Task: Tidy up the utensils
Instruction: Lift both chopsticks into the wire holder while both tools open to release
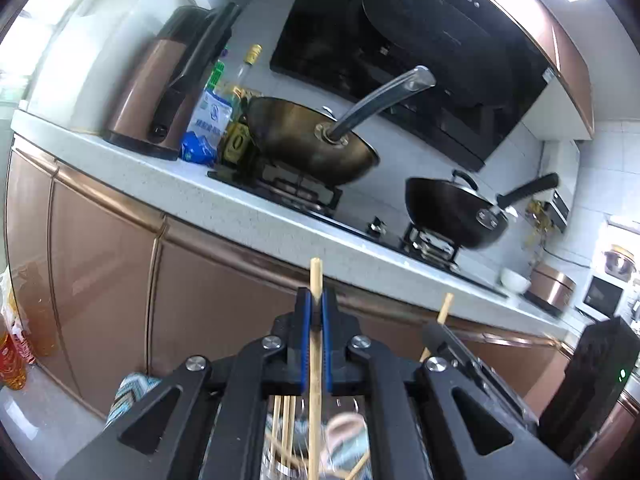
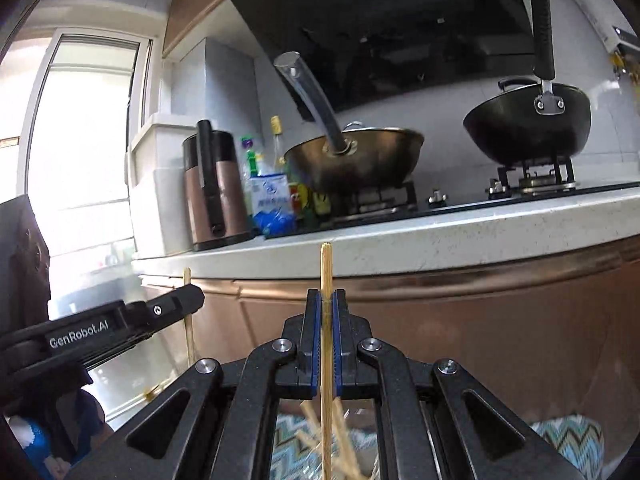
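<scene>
My left gripper [image 1: 316, 300] is shut on a wooden chopstick [image 1: 315, 280] that stands upright between the blue pads. My right gripper [image 2: 326, 300] is shut on another wooden chopstick [image 2: 326, 268], also upright. Each gripper shows in the other's view: the right one [image 1: 444, 332] with its chopstick [image 1: 445, 309], the left one [image 2: 176, 300] with its chopstick [image 2: 187, 280]. Below the jaws several more chopsticks [image 1: 282, 428] stand in what looks like a clear container [image 1: 344, 436], mostly hidden by the grippers. They also show in the right wrist view [image 2: 308, 420].
A pale countertop [image 1: 224, 204] with copper cabinet fronts [image 1: 100, 240] faces me. On it stand a copper kettle [image 1: 160, 92], bottles [image 1: 240, 92], a steel wok [image 1: 312, 140] and a black pan [image 1: 452, 208] on a gas hob. A zigzag-patterned cloth [image 2: 568, 440] lies below.
</scene>
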{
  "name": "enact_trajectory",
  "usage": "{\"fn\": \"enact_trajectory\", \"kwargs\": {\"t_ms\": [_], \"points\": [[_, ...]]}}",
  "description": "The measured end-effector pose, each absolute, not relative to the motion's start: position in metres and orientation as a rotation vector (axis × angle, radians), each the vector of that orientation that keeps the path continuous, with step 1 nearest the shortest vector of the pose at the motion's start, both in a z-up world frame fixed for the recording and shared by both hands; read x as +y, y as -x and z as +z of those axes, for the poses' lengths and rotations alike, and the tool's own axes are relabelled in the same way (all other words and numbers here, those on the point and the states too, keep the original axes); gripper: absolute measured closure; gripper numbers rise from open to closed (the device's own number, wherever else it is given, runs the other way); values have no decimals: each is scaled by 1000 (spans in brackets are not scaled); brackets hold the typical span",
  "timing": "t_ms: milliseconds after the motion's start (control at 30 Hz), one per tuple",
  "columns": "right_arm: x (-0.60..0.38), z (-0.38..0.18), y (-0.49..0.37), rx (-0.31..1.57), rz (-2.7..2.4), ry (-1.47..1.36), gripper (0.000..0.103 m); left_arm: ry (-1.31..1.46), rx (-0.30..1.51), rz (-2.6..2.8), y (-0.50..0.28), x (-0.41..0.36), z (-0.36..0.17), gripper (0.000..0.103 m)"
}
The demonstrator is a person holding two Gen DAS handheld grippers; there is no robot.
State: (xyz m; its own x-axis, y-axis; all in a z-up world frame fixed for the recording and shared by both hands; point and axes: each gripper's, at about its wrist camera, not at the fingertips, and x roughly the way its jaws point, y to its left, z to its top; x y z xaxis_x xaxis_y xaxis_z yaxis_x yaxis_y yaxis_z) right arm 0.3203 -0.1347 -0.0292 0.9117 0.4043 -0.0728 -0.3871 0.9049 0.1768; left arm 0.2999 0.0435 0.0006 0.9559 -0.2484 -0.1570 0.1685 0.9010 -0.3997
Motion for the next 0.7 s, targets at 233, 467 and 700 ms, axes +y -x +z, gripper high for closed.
{"fn": "enact_trajectory", "kwargs": {"t_ms": [233, 467, 700], "points": [[-141, -64, -355, 90, 378, -161, 98, 388, 149, -155, -335, 21, -35, 98], [-138, -98, -359, 110, 361, -144, 97, 365, 113, -105, -340, 9, -68, 98], [-138, -90, -339, 98, 347, -118, 82, 355, 113, -99, -332, 10, -73, 88]]}}
